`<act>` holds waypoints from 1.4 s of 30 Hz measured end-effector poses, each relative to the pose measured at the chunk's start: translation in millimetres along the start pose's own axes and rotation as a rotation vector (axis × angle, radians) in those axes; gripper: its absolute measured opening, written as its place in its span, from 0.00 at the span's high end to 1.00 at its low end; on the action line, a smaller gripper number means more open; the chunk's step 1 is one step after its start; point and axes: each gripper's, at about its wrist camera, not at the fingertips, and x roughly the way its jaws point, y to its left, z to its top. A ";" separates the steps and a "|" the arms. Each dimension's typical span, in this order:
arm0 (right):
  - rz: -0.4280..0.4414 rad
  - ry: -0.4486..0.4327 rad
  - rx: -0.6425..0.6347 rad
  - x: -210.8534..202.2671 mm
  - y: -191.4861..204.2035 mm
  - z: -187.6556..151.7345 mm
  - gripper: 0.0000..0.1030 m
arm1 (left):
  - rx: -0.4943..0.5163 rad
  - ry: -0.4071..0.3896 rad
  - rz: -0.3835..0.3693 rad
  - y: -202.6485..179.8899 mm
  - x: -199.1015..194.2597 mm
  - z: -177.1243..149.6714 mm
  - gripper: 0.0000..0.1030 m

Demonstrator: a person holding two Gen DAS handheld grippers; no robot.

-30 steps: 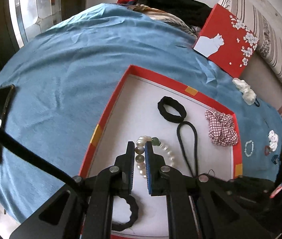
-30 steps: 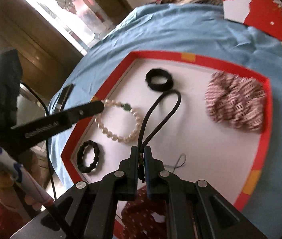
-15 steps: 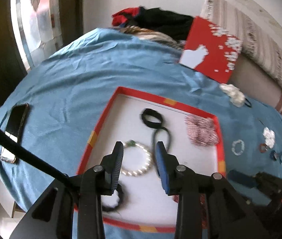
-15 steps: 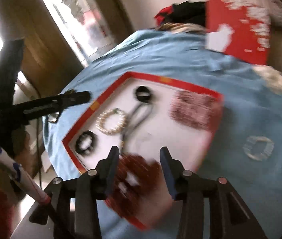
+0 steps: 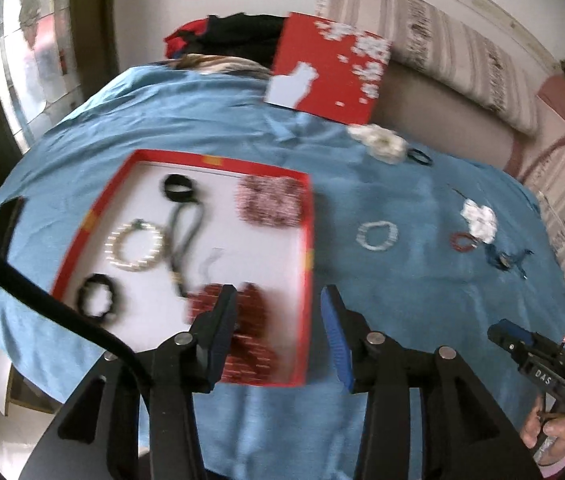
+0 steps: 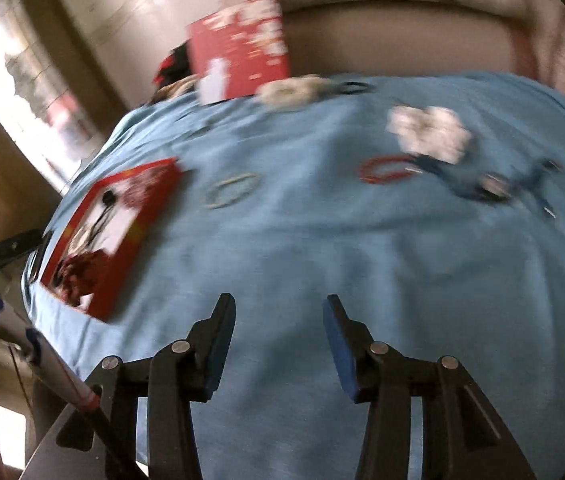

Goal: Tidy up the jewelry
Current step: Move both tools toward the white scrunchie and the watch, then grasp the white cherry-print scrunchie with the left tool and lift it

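Note:
A red-rimmed white tray (image 5: 307,216) lies on the blue cloth and holds a pearl bracelet (image 5: 135,246), a black cord (image 5: 183,240), black hair ties (image 5: 178,188), a checked scrunchie (image 5: 271,201) and a red scrunchie (image 5: 242,320). My left gripper (image 5: 279,322) is open and empty above the tray's near right corner. My right gripper (image 6: 279,330) is open and empty over bare cloth. Loose on the cloth lie a clear bead bracelet (image 6: 231,191), a red bracelet (image 6: 384,168), a white flower piece (image 6: 428,132) and a blue piece (image 6: 490,182). The tray (image 6: 134,236) sits at the left in the right wrist view.
A red box lid with a white cat (image 5: 328,68) leans at the back. A white scrunchie (image 5: 380,142) lies near it. A phone (image 5: 6,220) lies at the cloth's left edge. Striped cushions run along the back right. The right wrist view is blurred.
Both grippers opened, letting go of the pearl bracelet and the black cord, and pulled back. Both swung right, toward the loose pieces on the cloth.

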 end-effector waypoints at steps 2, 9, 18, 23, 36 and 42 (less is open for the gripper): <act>-0.022 -0.016 0.043 -9.6 -26.8 -4.3 0.52 | 0.022 0.015 -0.008 -23.1 4.8 -2.4 0.59; -0.107 -0.079 0.138 -36.5 -99.5 -10.0 0.52 | 0.115 0.065 -0.061 -104.1 37.5 -0.1 0.58; -0.150 -0.143 0.236 -20.0 -159.5 30.5 0.52 | 0.152 0.125 -0.160 -194.8 102.0 25.2 0.56; -0.139 -0.175 0.308 -5.8 -193.4 52.7 0.52 | 0.169 0.142 -0.190 -234.1 135.0 51.1 0.52; -0.007 -0.152 0.376 14.6 -211.9 58.2 0.51 | 0.187 0.276 -0.315 -330.2 260.3 100.8 0.47; -0.003 -0.154 0.378 19.1 -215.0 60.1 0.51 | 0.262 0.309 -0.330 -363.0 287.9 92.0 0.61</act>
